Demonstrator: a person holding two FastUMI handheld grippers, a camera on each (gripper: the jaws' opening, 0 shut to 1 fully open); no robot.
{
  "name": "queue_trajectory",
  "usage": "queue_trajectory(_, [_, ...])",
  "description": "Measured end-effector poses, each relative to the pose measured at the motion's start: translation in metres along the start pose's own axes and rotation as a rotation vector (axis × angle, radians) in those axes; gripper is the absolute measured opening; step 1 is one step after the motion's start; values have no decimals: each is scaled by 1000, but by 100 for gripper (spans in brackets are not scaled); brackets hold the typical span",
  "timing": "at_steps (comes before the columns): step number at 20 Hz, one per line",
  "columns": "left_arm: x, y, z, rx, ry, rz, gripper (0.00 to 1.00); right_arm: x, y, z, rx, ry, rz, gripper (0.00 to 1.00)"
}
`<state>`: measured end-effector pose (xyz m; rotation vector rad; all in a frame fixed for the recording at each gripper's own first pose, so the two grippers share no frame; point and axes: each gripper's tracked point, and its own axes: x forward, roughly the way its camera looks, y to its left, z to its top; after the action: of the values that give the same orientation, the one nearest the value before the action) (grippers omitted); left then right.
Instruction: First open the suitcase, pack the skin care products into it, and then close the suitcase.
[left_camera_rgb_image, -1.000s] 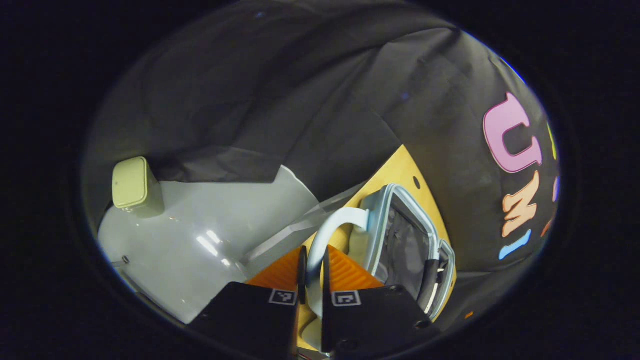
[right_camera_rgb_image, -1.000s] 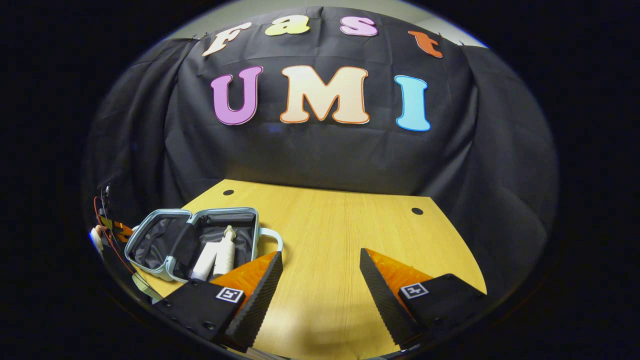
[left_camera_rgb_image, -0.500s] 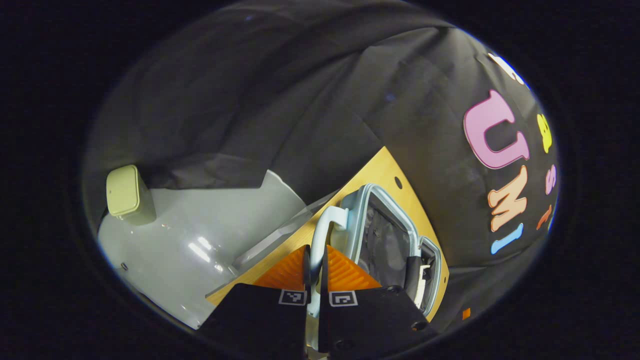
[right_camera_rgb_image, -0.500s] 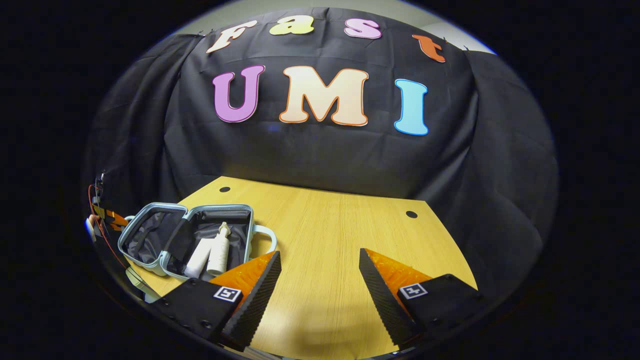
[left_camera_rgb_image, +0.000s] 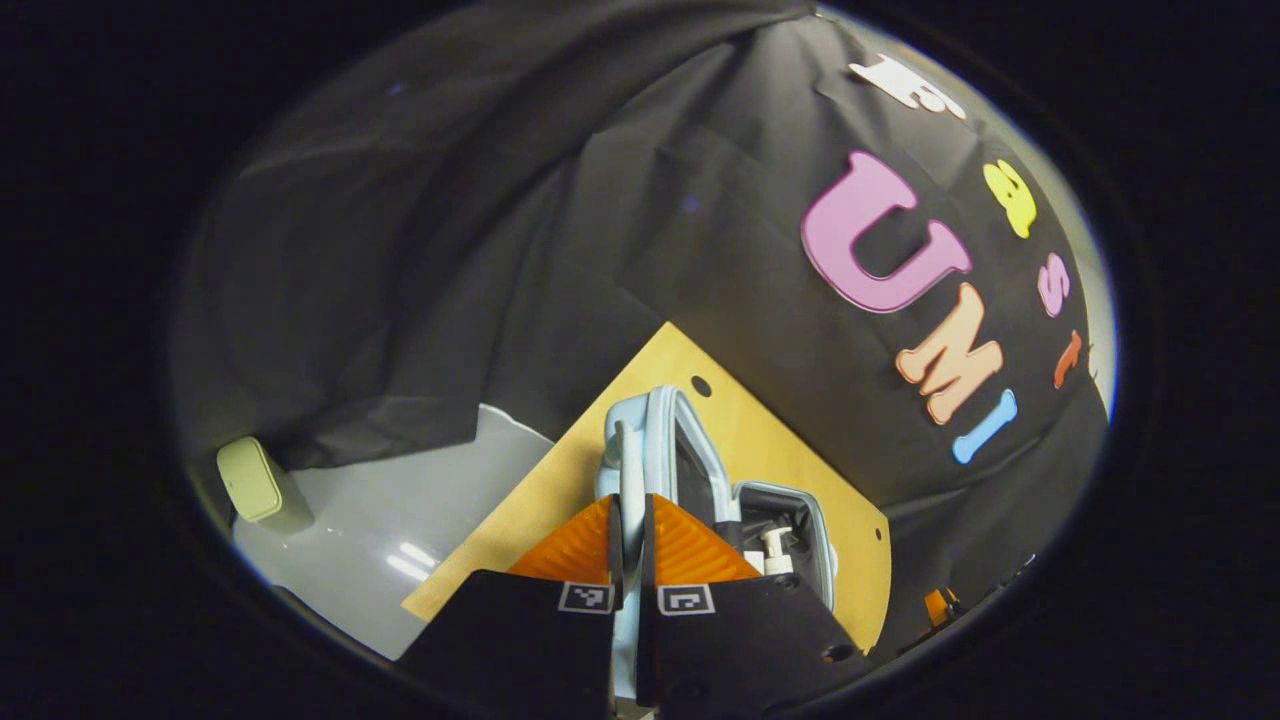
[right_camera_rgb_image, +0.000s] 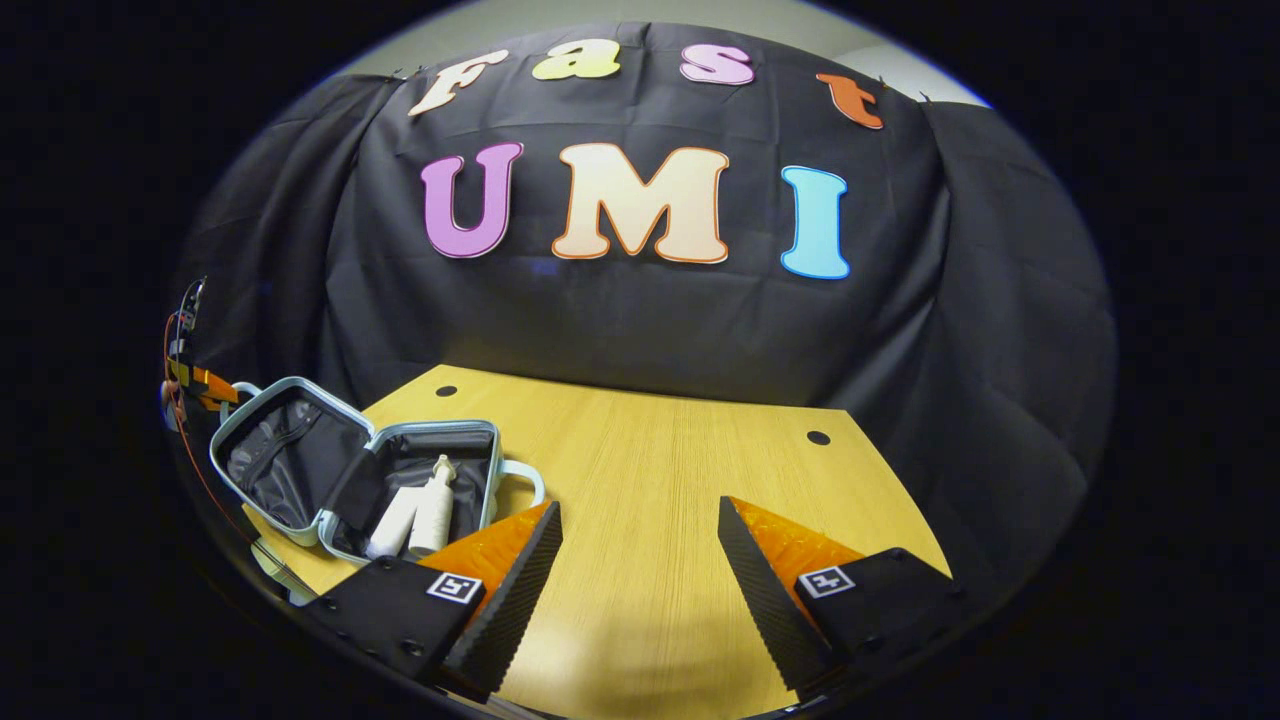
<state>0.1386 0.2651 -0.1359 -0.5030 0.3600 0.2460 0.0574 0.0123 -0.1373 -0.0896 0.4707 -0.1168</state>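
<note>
A light blue suitcase (right_camera_rgb_image: 492, 462) lies open at the left of the wooden table (right_camera_rgb_image: 660, 480). Two white skin care bottles (right_camera_rgb_image: 412, 512) lie in its base half. The lid (right_camera_rgb_image: 275, 455) is tilted up off the table, and in the left gripper view this lid (left_camera_rgb_image: 668, 440) appears edge-on. My left gripper (left_camera_rgb_image: 630, 512) is shut on the lid's pale handle (left_camera_rgb_image: 625, 462). A pump bottle (left_camera_rgb_image: 771, 546) shows inside the base. My right gripper (right_camera_rgb_image: 640, 525) hovers open over the table's near middle, right of the suitcase, with nothing between its fingers.
Left of the table is a glossy grey floor (left_camera_rgb_image: 390, 510) with a small beige bin (left_camera_rgb_image: 250, 482) on it. Black cloth walls close the back and sides. The table's right half (right_camera_rgb_image: 800, 470) is bare wood with two small holes.
My left gripper has lifted the lid by its handle, swinging it from nearly flat to tilted up. The right gripper has barely moved.
</note>
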Motion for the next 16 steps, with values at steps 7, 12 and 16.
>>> queue_trajectory(7, [-5, -94, 14, 105, -31, -125, 0, -7, -28, -9, 39, -20, -25, 98])
queue_trajectory(12, [3, -176, 4, 189, -14, -236, 2, -16, -52, -9, 76, -36, -51, 98])
queue_trajectory(16, [24, -219, -9, 225, 1, -269, 2, -21, -71, -9, 105, -45, -62, 98])
